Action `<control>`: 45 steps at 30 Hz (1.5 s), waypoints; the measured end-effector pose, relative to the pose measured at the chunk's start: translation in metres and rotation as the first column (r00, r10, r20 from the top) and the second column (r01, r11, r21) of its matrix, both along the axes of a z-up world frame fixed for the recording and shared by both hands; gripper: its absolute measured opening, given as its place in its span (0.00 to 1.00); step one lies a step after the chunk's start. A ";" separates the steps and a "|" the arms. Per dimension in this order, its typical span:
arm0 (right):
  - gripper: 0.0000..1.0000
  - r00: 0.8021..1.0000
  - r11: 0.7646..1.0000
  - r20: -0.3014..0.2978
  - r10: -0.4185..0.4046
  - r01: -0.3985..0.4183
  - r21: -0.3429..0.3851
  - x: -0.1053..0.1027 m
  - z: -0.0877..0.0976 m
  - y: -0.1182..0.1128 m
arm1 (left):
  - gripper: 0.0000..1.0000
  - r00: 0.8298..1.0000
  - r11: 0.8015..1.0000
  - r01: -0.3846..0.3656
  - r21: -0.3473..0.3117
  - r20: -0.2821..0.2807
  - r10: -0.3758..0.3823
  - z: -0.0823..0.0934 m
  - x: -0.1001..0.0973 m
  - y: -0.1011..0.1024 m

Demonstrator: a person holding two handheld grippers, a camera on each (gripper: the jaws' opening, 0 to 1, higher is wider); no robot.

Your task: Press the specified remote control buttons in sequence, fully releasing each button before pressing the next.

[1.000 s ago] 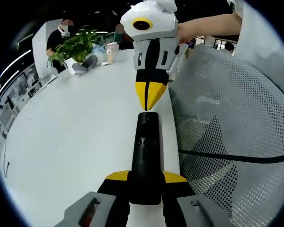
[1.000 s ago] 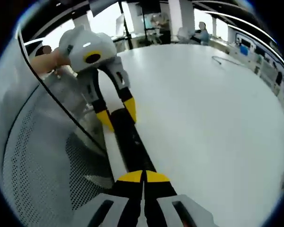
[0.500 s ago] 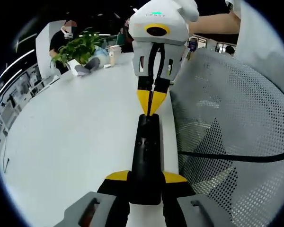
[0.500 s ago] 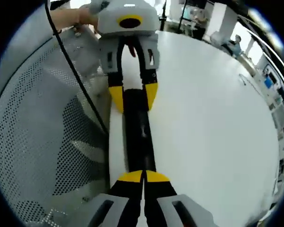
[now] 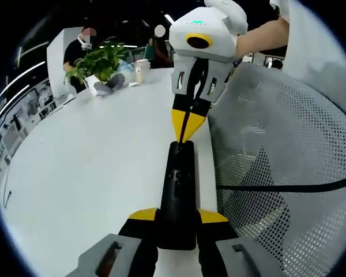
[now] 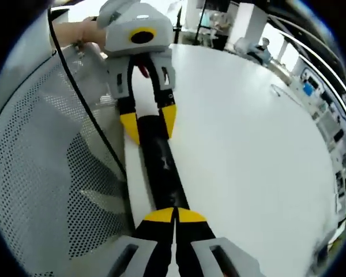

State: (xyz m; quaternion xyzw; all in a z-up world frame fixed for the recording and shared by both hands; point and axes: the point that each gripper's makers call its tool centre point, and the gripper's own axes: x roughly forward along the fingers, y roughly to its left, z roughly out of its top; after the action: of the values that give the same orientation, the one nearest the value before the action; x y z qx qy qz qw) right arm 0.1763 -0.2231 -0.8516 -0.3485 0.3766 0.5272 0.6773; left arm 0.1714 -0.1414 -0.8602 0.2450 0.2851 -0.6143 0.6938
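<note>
A long black remote control [image 5: 177,184] lies along the white table's edge. My left gripper [image 5: 177,222] is shut on its near end, one yellow pad on each side. My right gripper [image 5: 184,131] comes down from above, shut, and its yellow point meets the remote's far end. In the right gripper view my own shut tips [image 6: 174,214] sit over the near end of the remote [image 6: 161,167]. The left gripper [image 6: 150,122] clamps its far end there. Small buttons on the remote are too dim to tell apart.
A grey mesh chair back [image 5: 282,156] stands close along the table's edge, with a black cable [image 5: 288,188] across it. The white table [image 5: 86,161] spreads wide to the other side. A potted plant [image 5: 95,57], a cup [image 5: 141,69] and seated people are at its far end.
My right gripper has rolled from side-on to face-on and come down until its shut tips meet the remote's far end. It now leans slightly. The left gripper's hold is unchanged.
</note>
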 end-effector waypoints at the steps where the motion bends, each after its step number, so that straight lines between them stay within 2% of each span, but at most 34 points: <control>1: 0.00 1.000 1.000 -0.006 -0.021 0.021 0.009 0.001 0.001 0.000 | 0.24 1.000 1.000 0.000 -0.004 0.000 0.000 0.000 0.000 0.000; 5: 0.00 0.998 0.996 -0.042 -0.055 0.058 0.064 0.002 0.007 0.008 | 0.24 1.000 1.000 0.003 -0.006 0.001 -0.003 0.000 0.000 0.000; 10: 0.00 0.998 0.998 -0.052 -0.031 0.034 0.050 0.002 0.002 0.014 | 0.24 1.000 1.000 0.003 -0.012 0.001 -0.003 0.000 0.000 0.000; 12: 0.00 0.999 1.000 -0.051 -0.002 0.004 0.031 0.000 -0.002 0.015 | 0.24 1.000 1.000 0.003 -0.013 0.000 -0.003 0.000 0.000 0.000; 13: 0.00 1.000 1.000 -0.024 0.018 -0.017 0.026 0.002 -0.001 0.016 | 0.24 1.000 1.000 0.003 -0.013 0.001 -0.003 0.000 0.000 0.000; 14: 0.00 0.999 0.999 -0.035 0.030 -0.030 0.010 -0.001 -0.001 0.014 | 0.24 1.000 1.000 0.003 -0.013 0.001 -0.003 0.000 0.000 0.000; 16: 0.00 0.996 0.996 -0.006 0.084 -0.084 -0.026 0.000 -0.001 0.013 | 0.24 1.000 1.000 0.007 -0.012 0.004 -0.007 0.000 0.000 0.000; 22: 0.00 0.987 0.981 -0.011 0.162 -0.162 -0.105 -0.001 -0.003 0.014 | 0.24 1.000 1.000 0.009 -0.012 0.005 -0.009 0.000 -0.001 0.000; 26: 0.00 0.981 0.973 0.003 0.195 -0.193 -0.128 -0.002 -0.004 0.015 | 0.24 1.000 1.000 0.008 -0.014 0.004 -0.008 0.000 -0.001 0.000; 29: 0.00 0.986 0.980 0.007 0.166 -0.165 -0.113 -0.001 -0.003 0.014 | 0.24 1.000 1.000 0.009 -0.014 0.004 -0.009 0.000 -0.001 0.000; 30: 0.00 0.990 0.987 0.005 0.139 -0.138 -0.086 0.000 -0.003 0.014 | 0.24 1.000 1.000 0.009 -0.014 0.004 -0.009 0.000 -0.001 0.000; 33: 0.00 0.997 0.997 -0.044 0.071 -0.072 -0.019 -0.001 0.000 0.014 | 0.24 1.000 1.000 0.009 -0.014 0.004 -0.009 0.001 -0.001 0.001; 36: 0.00 0.995 0.995 -0.050 0.088 -0.090 -0.051 -0.006 0.000 0.013 | 0.24 1.000 1.000 0.007 -0.013 0.005 -0.007 0.000 -0.001 0.001; 38: 0.00 0.995 0.995 -0.037 0.093 -0.094 -0.029 -0.006 0.002 0.020 | 0.24 1.000 1.000 0.007 -0.014 0.004 -0.007 0.000 -0.001 0.001; 41: 0.00 0.996 0.997 -0.049 0.075 -0.075 0.006 -0.003 0.003 0.028 | 0.24 1.000 1.000 0.008 -0.014 0.005 -0.008 0.000 -0.001 0.001; 43: 0.00 0.995 0.996 -0.052 0.087 -0.088 -0.012 -0.002 -0.001 0.030 | 0.24 1.000 1.000 0.008 -0.014 0.005 -0.008 0.000 -0.001 0.001; 45: 0.00 0.987 0.985 -0.031 0.156 -0.158 -0.077 -0.003 -0.002 0.027 | 0.24 1.000 1.000 0.009 -0.015 0.005 -0.009 0.000 -0.001 0.001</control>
State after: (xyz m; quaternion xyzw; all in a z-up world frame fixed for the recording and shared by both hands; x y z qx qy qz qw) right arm 0.1735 -0.1961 -0.8531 -0.3971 0.3769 0.5678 0.6147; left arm 0.1700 -0.1406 -0.8599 0.2425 0.2777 -0.6191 0.6934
